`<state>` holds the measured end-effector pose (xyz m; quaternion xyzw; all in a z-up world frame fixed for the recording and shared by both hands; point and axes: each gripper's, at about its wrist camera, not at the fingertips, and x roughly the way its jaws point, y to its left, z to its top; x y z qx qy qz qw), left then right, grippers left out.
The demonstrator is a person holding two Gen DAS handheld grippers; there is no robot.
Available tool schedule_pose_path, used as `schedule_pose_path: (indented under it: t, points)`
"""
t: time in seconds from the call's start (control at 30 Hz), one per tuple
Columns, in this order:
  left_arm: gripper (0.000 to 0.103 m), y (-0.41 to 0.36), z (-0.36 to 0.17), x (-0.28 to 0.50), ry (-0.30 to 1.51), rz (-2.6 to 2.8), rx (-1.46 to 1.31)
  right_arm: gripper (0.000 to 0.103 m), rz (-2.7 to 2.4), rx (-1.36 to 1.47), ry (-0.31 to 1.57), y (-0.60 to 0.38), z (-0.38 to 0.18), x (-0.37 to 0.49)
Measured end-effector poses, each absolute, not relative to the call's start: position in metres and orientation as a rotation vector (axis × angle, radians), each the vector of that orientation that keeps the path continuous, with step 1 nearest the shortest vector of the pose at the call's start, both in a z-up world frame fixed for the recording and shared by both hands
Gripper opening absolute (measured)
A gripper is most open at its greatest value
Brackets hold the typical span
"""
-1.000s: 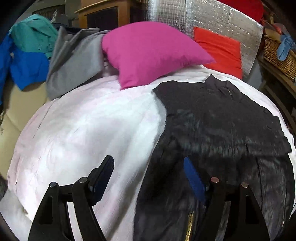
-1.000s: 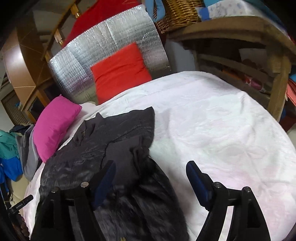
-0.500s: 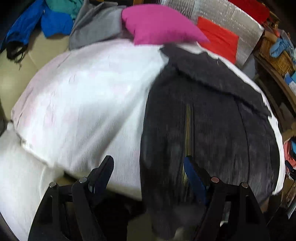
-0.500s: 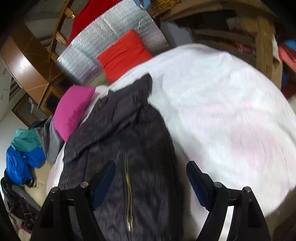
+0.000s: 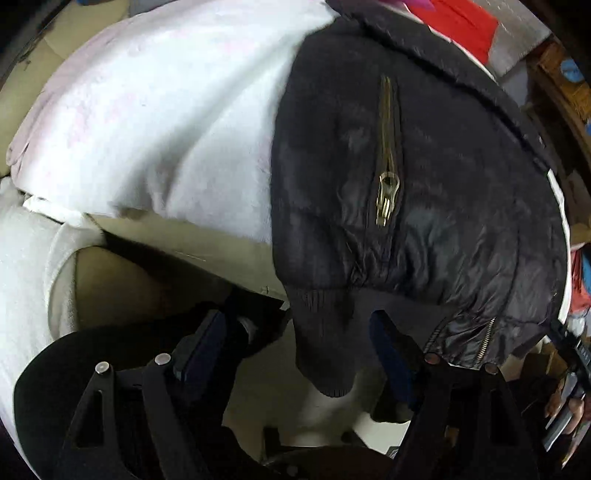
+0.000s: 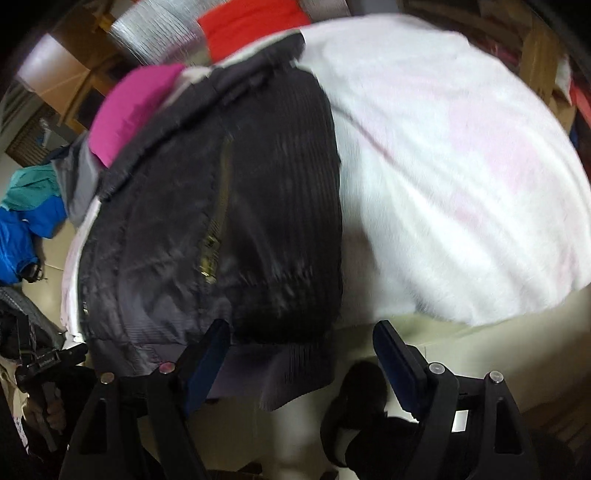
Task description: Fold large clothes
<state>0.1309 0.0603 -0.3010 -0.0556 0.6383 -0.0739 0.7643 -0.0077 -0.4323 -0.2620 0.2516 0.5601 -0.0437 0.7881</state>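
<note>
A black puffer jacket (image 5: pixel 424 184) with a gold zipper lies on the white bed cover (image 5: pixel 166 110), its ribbed hem hanging over the near edge of the bed. My left gripper (image 5: pixel 295 339) is open and empty, just below the hem's left corner. In the right wrist view the jacket (image 6: pixel 221 221) fills the left half, its ribbed hem (image 6: pixel 273 373) drooping off the white cover (image 6: pixel 461 166). My right gripper (image 6: pixel 303 358) is open and empty, its fingers either side of the hem's right corner.
A pink pillow (image 6: pixel 133 107), a red cushion (image 6: pixel 251 22) and a silver foil panel (image 6: pixel 159 33) sit at the bed's far end. Blue and teal clothes (image 6: pixel 26 218) lie off to the left. Wooden shelving (image 5: pixel 554 92) stands to the right of the bed.
Both grippers have pulled back from over the bed to its near edge and dropped low. The jacket's hem now hangs right in front of the open fingers. Both stay open.
</note>
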Motion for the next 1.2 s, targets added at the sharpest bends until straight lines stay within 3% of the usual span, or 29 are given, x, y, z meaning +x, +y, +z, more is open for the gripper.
schedule_pose_path:
  t: [0.1,0.17,0.2,0.27,0.3,0.4,0.43,0.47,0.5,0.53,0.6,0.67,0.7,0.73,1.0,1.1,1.2]
  points:
    - [0.081,0.056,-0.317,0.130,1.433,-0.174,-0.152,0.081,-0.082,0.520,1.215,-0.422,-0.271,0.000]
    - [0.080,0.056,-0.321,0.129,1.431,-0.170,-0.153,0.058,-0.067,0.497,1.208,-0.415,-0.269,0.000]
    - [0.078,0.055,-0.321,0.130,1.419,-0.173,-0.149,0.055,-0.075,0.475,1.202,-0.412,-0.265,-0.002]
    - [0.057,0.056,-0.318,0.127,1.404,-0.191,-0.172,0.035,-0.060,0.448,1.179,-0.404,-0.254,-0.007]
    - [0.046,0.057,-0.318,0.126,1.409,-0.197,-0.181,0.035,-0.045,0.440,1.155,-0.401,-0.248,-0.010]
    - [0.046,0.057,-0.317,0.120,1.414,-0.208,-0.188,0.037,-0.037,0.436,1.170,-0.401,-0.251,-0.011]
    - [0.049,0.056,-0.319,0.120,1.420,-0.208,-0.189,0.045,-0.050,0.437,1.203,-0.403,-0.258,-0.008]
    - [0.053,0.056,-0.320,0.122,1.434,-0.210,-0.190,0.062,-0.065,0.457,1.237,-0.407,-0.266,-0.005]
    - [0.065,0.058,-0.325,0.120,1.456,-0.209,-0.188,0.066,-0.079,0.491,1.255,-0.409,-0.272,-0.003]
    - [0.065,0.058,-0.328,0.119,1.464,-0.211,-0.184,0.066,-0.076,0.525,1.262,-0.411,-0.276,-0.002]
    - [0.064,0.057,-0.328,0.117,1.441,-0.218,-0.170,0.058,-0.048,0.515,1.251,-0.411,-0.275,0.000]
    - [0.032,0.054,-0.321,0.114,1.418,-0.248,-0.185,0.029,-0.023,0.492,1.253,-0.406,-0.267,-0.002]
    - [0.018,0.052,-0.313,0.114,1.411,-0.272,-0.191,0.023,-0.018,0.444,1.253,-0.400,-0.258,-0.003]
    - [0.013,0.052,-0.307,0.112,1.399,-0.282,-0.189,0.015,-0.012,0.408,1.250,-0.396,-0.251,-0.003]
    - [0.009,0.048,-0.236,0.103,1.213,-0.424,-0.199,0.013,0.122,0.359,1.042,-0.381,-0.156,-0.002]
    - [0.009,0.052,-0.228,0.114,1.166,-0.449,-0.217,0.013,0.133,0.402,1.029,-0.384,-0.164,0.008]
    - [0.010,0.047,-0.258,0.119,1.268,-0.418,-0.185,0.015,0.139,0.433,1.106,-0.386,-0.198,0.008]
